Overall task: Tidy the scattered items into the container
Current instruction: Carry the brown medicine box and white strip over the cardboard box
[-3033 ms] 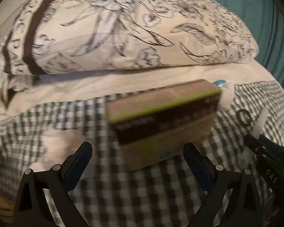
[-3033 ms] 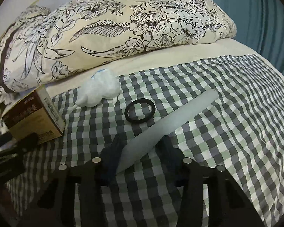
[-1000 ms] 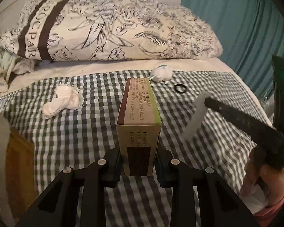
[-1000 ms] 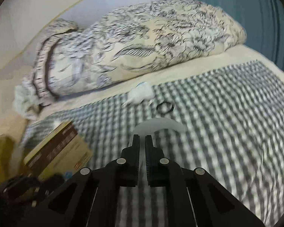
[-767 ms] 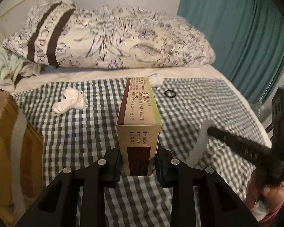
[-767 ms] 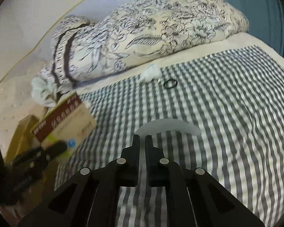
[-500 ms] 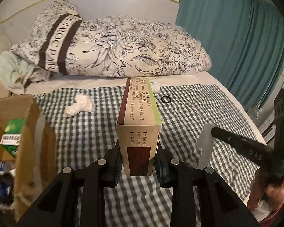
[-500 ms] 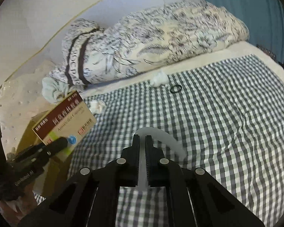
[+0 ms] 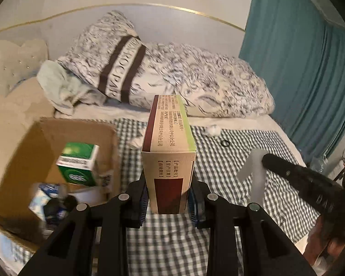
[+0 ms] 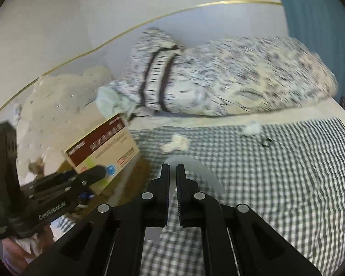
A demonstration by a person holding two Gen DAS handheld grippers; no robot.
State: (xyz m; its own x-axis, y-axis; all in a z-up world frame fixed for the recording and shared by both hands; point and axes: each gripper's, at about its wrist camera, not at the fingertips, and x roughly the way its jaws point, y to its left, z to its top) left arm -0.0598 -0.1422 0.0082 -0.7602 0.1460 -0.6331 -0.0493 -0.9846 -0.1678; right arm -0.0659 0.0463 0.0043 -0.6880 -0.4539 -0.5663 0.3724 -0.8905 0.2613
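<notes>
Covering most of both views, the bed (image 9: 218,241) carries a checked blanket with a big flowered pillow (image 9: 195,87) at its head, well out of the way of the work. At the bed's left edge sits the cardboard box (image 9: 23,161), its open top facing up so things can be dropped straight in; a green carton (image 9: 78,163) and some blurred small things already lie inside.

The left claw (image 9: 169,204) is closed firmly on the near end of a tan medicine box (image 9: 169,142), pinching its two broad sides. This medicine box is carried off the blanket, just right of the cardboard box, with its long axis running straight ahead along the fingers and its far end pointing toward the pillow. Gripping one end probably lets the rest hang forward over the opening before release.

The right claw (image 10: 172,184) is nearly shut, squeezing a thin pale strip (image 10: 195,172) that sticks out ahead and bends to the right; in the left view the strip (image 9: 253,172) looks roughly upright, held crosswise. It too is up in the air.

Left on the blanket are a crumpled white tissue (image 10: 176,143), a small white wad (image 9: 211,130) and, just beside it, a black ring (image 9: 225,143), well apart from the cardboard box.
</notes>
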